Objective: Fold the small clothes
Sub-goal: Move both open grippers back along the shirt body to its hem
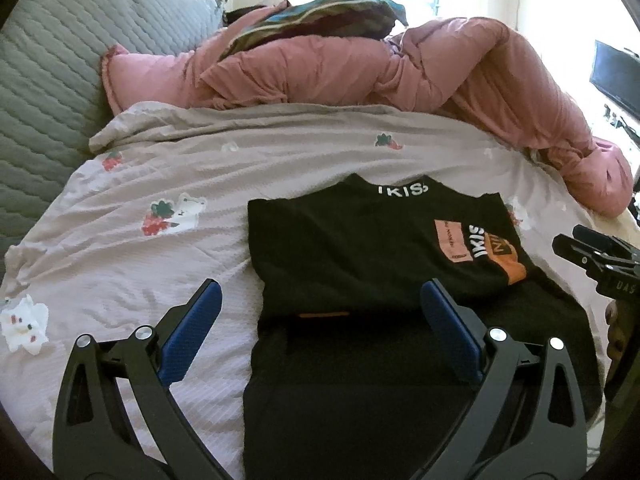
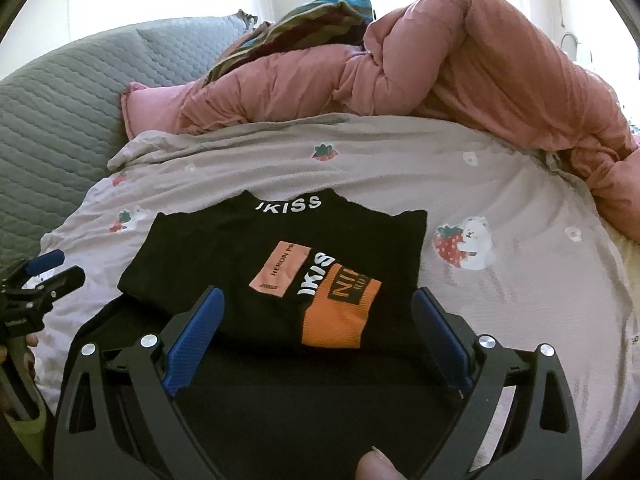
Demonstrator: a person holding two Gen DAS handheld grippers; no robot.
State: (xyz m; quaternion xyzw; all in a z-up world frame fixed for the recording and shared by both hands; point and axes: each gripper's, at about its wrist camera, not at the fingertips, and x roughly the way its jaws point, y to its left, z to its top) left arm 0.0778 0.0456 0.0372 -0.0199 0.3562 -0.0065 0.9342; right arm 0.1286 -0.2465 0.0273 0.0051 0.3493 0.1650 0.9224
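A black shirt [image 1: 340, 248] with orange patches and white lettering lies folded on the bed, its collar at the far end. In the right wrist view the same shirt [image 2: 224, 248] shows its upper part doubled over a lower black layer. My left gripper [image 1: 320, 288] hovers over the shirt's near left part, jaws wide open, nothing between the blue pads [image 1: 192, 332]. My right gripper [image 2: 318, 294] is over the near right part, also wide open and holding nothing. Each gripper shows in the other's view: the right gripper [image 1: 592, 256] at the right edge, the left gripper [image 2: 44, 276] at the left edge.
The bed sheet [image 1: 160, 184] is pale with strawberry prints. A bunched pink duvet [image 1: 440, 72] and a striped cloth [image 1: 320, 16] lie along the far side. Grey quilted padding [image 1: 52, 80] is at the left, a dark screen [image 1: 616, 76] at the right. A thumb [image 2: 376, 464] shows below.
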